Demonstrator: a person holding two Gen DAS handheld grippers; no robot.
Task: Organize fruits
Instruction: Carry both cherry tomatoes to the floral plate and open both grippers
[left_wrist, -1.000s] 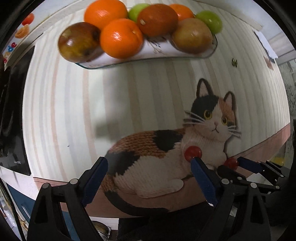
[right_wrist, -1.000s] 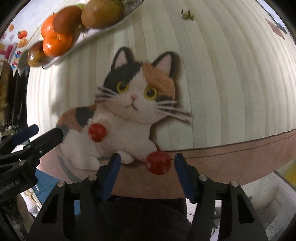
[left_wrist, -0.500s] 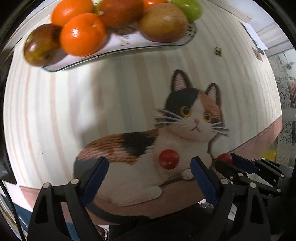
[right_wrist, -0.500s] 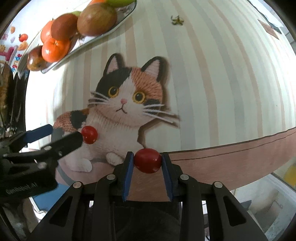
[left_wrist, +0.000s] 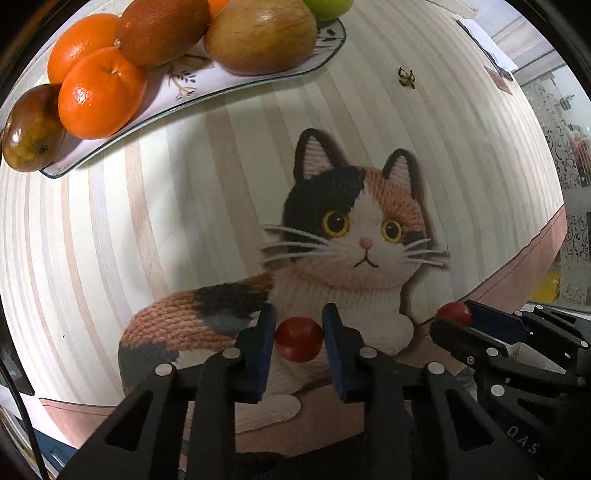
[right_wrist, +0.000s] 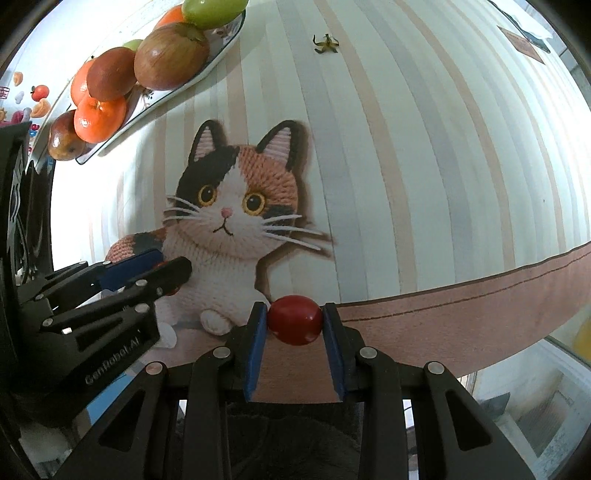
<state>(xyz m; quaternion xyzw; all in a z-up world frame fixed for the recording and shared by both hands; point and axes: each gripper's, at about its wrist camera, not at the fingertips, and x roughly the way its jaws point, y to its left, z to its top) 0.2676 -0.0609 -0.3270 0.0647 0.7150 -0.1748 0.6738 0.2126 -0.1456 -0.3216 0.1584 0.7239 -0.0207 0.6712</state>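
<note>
The striped tablecloth (left_wrist: 110, 229) with its knitted calico cat print (left_wrist: 332, 266) fills both views. At 11 o'clock in the left wrist view stands the fruit plate (left_wrist: 192, 85), already crowded with oranges (left_wrist: 99, 92), brownish apples (left_wrist: 258, 37) and a green fruit cut by the frame.

The left gripper (left_wrist: 298, 339) has its jaws narrow, pressing on a small red cherry tomato (left_wrist: 298, 339) at 6 o'clock, over the cat's body. The right gripper (right_wrist: 294, 325) is closed in the same way on a second cherry tomato (right_wrist: 294, 325), near the pink border of the cloth (right_wrist: 443, 317). Each gripper appears in the other's view, close beside.

I think the risks are these. The tomatoes are round, smooth and soft: too much pressure may burst them, too little may let them slip out during the carry. The plate is piled high, so a tomato put on top may roll off, or push an orange over the rim. The two grippers are near each other and may collide if both go to the plate together.

It is hard to tell whether the tomatoes touch the cloth or are lifted. The far side of the plate is cut off. A small dry stem piece (right_wrist: 325, 43) lies at 12 o'clock; what it is exactly, I cannot say.
</note>
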